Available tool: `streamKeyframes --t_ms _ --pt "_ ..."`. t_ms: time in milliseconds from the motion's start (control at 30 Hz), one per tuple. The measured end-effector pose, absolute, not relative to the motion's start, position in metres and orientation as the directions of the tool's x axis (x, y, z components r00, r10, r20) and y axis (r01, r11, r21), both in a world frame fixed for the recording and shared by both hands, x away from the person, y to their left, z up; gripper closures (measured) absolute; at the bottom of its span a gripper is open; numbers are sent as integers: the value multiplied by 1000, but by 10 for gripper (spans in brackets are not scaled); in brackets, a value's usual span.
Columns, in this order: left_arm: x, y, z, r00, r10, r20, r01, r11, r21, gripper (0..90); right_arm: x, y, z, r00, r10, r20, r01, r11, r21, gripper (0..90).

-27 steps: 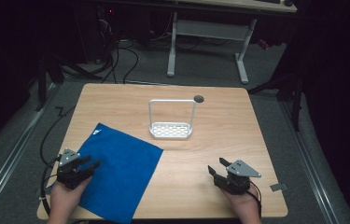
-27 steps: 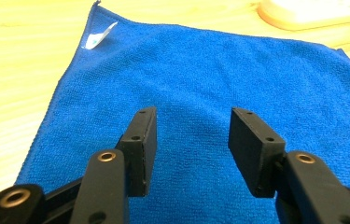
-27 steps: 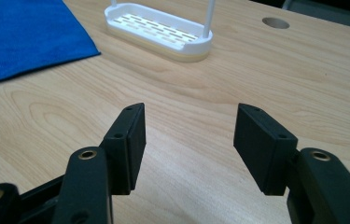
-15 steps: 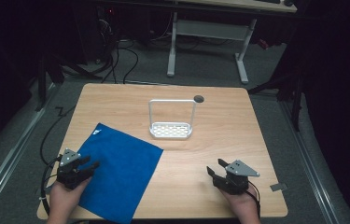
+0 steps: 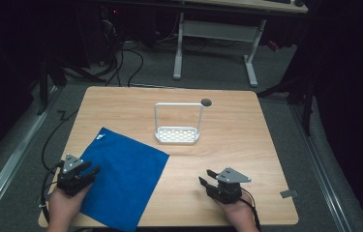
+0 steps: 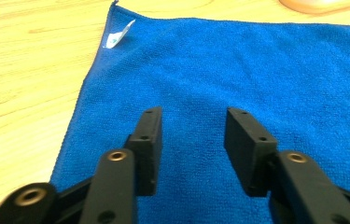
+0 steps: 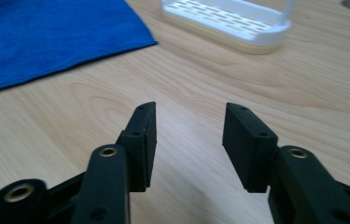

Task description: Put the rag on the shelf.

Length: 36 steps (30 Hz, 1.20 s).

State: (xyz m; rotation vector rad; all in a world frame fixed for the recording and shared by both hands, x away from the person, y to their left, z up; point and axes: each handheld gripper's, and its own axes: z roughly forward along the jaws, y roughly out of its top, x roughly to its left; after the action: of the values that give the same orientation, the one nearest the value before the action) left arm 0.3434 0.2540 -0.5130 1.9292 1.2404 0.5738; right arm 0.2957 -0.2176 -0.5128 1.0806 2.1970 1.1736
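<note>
The blue cloth [image 5: 121, 181] lies flat on the near-left part of the counter [image 5: 247, 140], turned like a diamond: 1 corner, the one carrying a small white tag [image 6: 116, 37], points away toward the far left, and its near corner reaches the counter's front edge.

The left gripper [image 5: 83, 175] sits at the cloth's left edge, and in the left gripper view its 2 black fingers [image 6: 147, 140] stand apart with nothing between them, hovering directly over the blue fabric just inside that edge. Whether the tips touch the fabric cannot be told. The cloth spreads away from these fingers to the front and to the right, so the nearest thing to pinch is the left hem right beneath them.

The right gripper [image 5: 209, 180] rests over bare wood on the near-right side, also with its fingers [image 7: 140, 140] spread and empty. From it the cloth lies off to the left, well apart, with its right corner pointing toward the white wire rack [image 5: 178, 131] that stands near the middle of the counter. That rack sits ahead of the right gripper.

So the left hand is plainly the nearer of the 2 to the cloth; the right would need to travel leftward across open counter to reach the cloth's near-right edge.
</note>
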Motion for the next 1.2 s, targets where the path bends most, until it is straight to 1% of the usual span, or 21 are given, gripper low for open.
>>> streamKeyframes --t_ms 33,133,167,233,267,300,333,400,433,467,533,600,733,767,933,967,1000,1100,1200 --pt "344 256 -512 426 904 -22 566 -247 786 611 296 -218 -513 -608 794 -6 436 340 833 644" --pt "346 261 -513 405 914 -18 592 -247 768 734 296 -195 -510 -640 768 -11 432 372 821 788" --pt "348 263 -515 402 915 -10 610 -260 749 810 298 -180 -508 -659 752 -18 421 389 819 856" --pt "348 263 -516 401 916 -2 622 -271 734 870 299 -174 -508 -665 746 -18 417 392 820 871" --pt "349 264 -518 405 914 3 634 -283 720 870 301 -166 -508 -676 737 -19 416 403 815 886" --pt "350 264 -519 412 911 6 645 -296 704 900 303 -155 -509 -687 726 -26 412 419 809 900" --pt "350 263 -523 427 904 -2 664 -312 680 900 307 -138 -510 -708 706 -26 404 435 805 900" --pt "349 262 -525 436 900 2 659 -321 680 900 309 -132 -510 -718 696 -27 397 442 804 900" --pt "349 261 -524 444 896 2 660 -329 675 900 313 -113 -510 -743 669 -30 381 458 803 900" --pt "349 261 -524 444 896 2 660 -329 675 900 313 -113 -510 -743 669 -30 381 458 803 900" --pt "349 261 -524 443 897 5 658 -328 678 900 319 -91 -512 -770 637 -32 367 484 794 900" --pt "349 262 -525 445 896 -6 658 -323 680 900 325 -71 -518 -793 608 -26 375 521 767 900" --pt "348 263 -525 449 893 -7 655 -325 682 900 328 -58 -527 -806 592 -21 392 561 729 900" --pt "348 262 -525 452 892 -5 654 -328 682 900 328 -57 -530 -810 586 -24 393 574 719 900" --pt "346 257 -524 502 865 -30 646 -351 678 900 325 -67 -530 -803 596 -13 407 564 719 900" --pt "344 249 -523 537 843 -31 636 -380 671 900 323 -76 -530 -796 605 -13 412 557 721 900" --pt "344 249 -523 537 843 -31 636 -380 671 899 323 -76 -530 -796 605 -13 412 557 721 900" --pt "340 235 -523 586 810 -27 614 -421 668 898 320 -94 -530 -781 624 -11 426 546 721 900" --pt "336 217 -522 637 769 -54 596 -446 668 897 316 -115 -530 -764 646 -14 438 534 723 900"
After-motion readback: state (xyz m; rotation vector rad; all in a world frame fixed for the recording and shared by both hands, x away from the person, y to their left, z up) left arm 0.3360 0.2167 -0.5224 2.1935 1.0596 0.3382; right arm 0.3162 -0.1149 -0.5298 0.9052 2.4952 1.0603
